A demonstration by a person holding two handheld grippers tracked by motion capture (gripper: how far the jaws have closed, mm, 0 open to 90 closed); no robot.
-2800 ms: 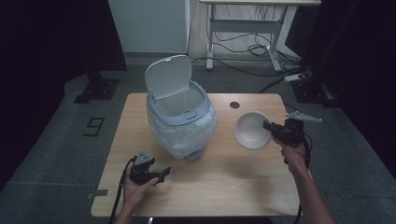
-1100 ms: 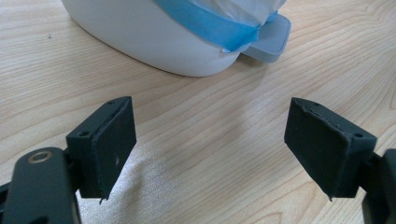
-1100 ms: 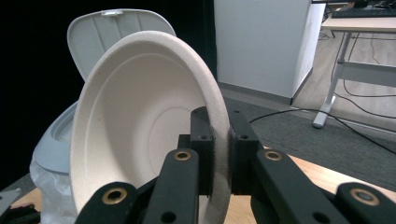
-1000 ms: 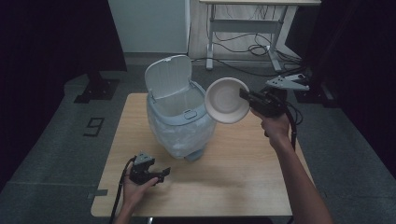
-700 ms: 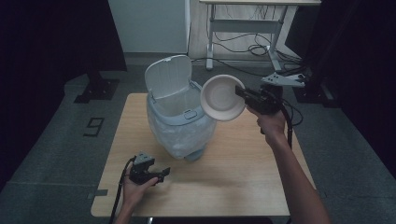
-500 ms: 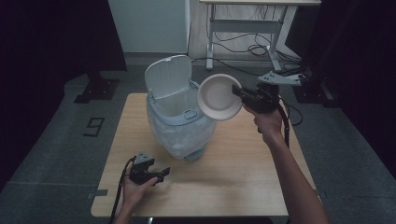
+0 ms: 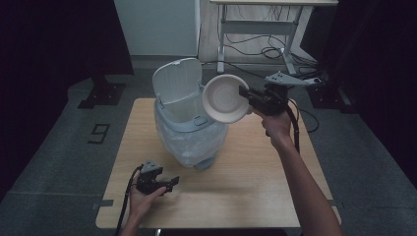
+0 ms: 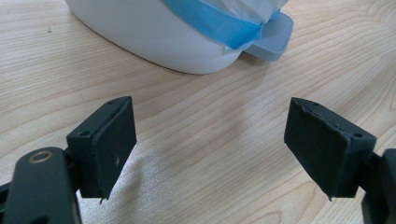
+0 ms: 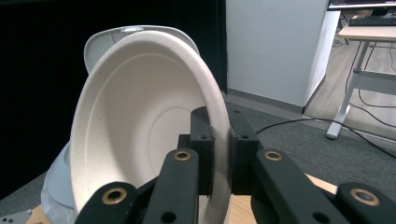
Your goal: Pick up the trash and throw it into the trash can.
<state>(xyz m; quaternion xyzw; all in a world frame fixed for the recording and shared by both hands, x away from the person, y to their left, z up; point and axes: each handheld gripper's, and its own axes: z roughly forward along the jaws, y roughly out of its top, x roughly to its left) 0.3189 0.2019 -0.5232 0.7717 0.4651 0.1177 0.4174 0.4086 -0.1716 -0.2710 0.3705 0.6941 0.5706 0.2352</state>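
Note:
A white paper bowl (image 7: 224,98) hangs tipped on its side in the air, just right of the open bin (image 7: 184,125). My right gripper (image 7: 244,96) is shut on the bowl's rim; in the right gripper view the rim (image 9: 219,140) is pinched between the two black jaws. The bin is pale blue-white with a clear liner and its lid (image 7: 176,81) stands raised at the back. My left gripper (image 7: 170,183) rests low on the table near the front left, jaws open with nothing between them; the left gripper view shows the bin's base (image 8: 154,37) just ahead.
The wooden table (image 7: 275,196) has bare room right and front of the bin. The bin's foot pedal (image 8: 271,39) sticks out toward the left gripper. A desk frame (image 7: 255,34) and cables lie on the floor beyond the table.
The right hand lifted the bowl off the table at the right, tipped it on edge and carried it left toward the bin's opening. The left gripper has stayed put.

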